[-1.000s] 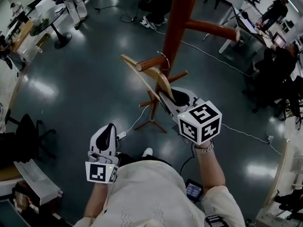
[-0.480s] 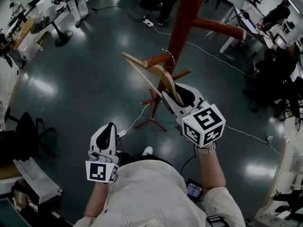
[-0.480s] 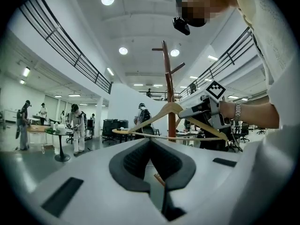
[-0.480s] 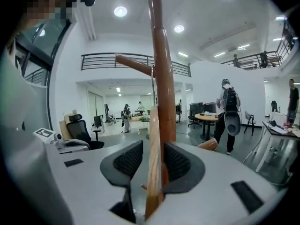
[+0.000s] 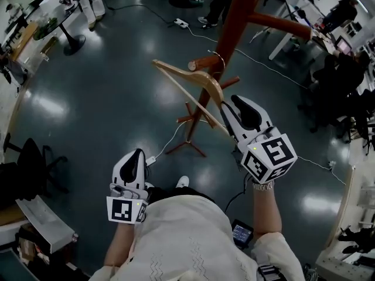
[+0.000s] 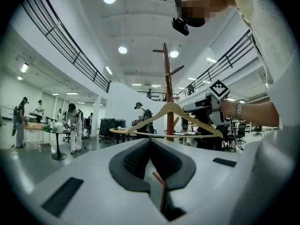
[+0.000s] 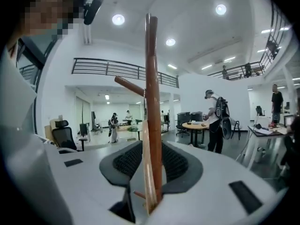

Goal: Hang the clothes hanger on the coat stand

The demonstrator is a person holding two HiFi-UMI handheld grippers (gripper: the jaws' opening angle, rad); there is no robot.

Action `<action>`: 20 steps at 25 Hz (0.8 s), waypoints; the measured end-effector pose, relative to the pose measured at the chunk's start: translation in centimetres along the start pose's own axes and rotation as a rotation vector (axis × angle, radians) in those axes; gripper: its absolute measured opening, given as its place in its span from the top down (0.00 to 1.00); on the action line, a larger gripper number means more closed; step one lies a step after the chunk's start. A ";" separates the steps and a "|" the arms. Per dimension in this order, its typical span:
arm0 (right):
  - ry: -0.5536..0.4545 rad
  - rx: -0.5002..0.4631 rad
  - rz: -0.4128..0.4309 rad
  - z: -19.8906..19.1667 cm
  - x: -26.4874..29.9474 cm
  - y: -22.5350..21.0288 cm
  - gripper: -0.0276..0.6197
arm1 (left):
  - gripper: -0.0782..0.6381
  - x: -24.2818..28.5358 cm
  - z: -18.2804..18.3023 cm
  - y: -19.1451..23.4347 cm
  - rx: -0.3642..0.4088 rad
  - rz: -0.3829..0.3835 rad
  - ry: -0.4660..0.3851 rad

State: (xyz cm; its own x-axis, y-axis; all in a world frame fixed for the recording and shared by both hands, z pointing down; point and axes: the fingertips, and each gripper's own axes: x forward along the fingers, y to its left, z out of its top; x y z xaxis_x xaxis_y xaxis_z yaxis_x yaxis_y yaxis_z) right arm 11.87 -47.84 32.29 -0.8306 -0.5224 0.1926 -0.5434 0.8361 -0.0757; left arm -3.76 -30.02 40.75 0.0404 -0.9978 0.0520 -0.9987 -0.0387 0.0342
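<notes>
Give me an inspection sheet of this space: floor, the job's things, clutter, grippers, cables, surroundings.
Surface: dark glossy floor with lamp glare.
Job's things: hanger hooked over a peg of the coat stand, hanging tilted.
Clutter: nothing seen.
Grippers: right gripper open, its jaws have just been opening, with the hanger's end between them; left gripper shut, low, apart from the hanger.
Cables: white cable on the floor by the stand's feet; power strip further off.
Surroundings: round table, chairs, people standing.

Right gripper (image 5: pixel 231 103) jaws just opening, hanger (image 5: pixel 196 75) between.
</notes>
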 end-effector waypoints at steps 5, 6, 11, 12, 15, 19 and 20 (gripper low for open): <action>-0.048 -0.046 -0.145 -0.1 -1.7 0.7 0.75 | 0.87 -1.1 -0.3 1.8 -0.031 -0.017 -0.023; -0.052 -0.051 -0.162 -0.2 -2.0 0.7 0.75 | 0.87 -1.2 -0.3 1.9 -0.032 -0.027 -0.024; -0.076 -0.043 -0.286 -0.1 -5.0 0.7 0.75 | 0.87 -1.4 -0.5 2.0 -0.038 -0.110 -0.026; -0.084 -0.036 -0.306 -0.1 -5.6 1.0 0.75 | 0.87 -1.7 -0.5 2.2 -0.038 -0.125 -0.027; -0.103 -0.015 -0.352 0.0 -6.5 3.0 0.77 | 0.87 -2.5 -0.4 3.6 -0.038 -0.162 -0.026; -0.122 0.044 -0.393 -0.7 -6.9 7.2 0.90 | 0.87 -3.8 -0.1 5.4 -0.037 -0.235 -0.037; -0.123 0.074 -0.392 -1.0 -6.8 8.3 0.91 | 0.87 -4.1 0.0 5.8 -0.037 -0.253 -0.040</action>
State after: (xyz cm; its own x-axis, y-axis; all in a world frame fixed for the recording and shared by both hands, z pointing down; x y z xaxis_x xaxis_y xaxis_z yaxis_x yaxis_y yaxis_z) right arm 13.14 -37.22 31.39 -0.5646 -0.8190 0.1024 -0.8252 0.5575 -0.0909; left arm -9.69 -26.13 40.72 0.2872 -0.9579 -0.0019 -0.9550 -0.2865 0.0775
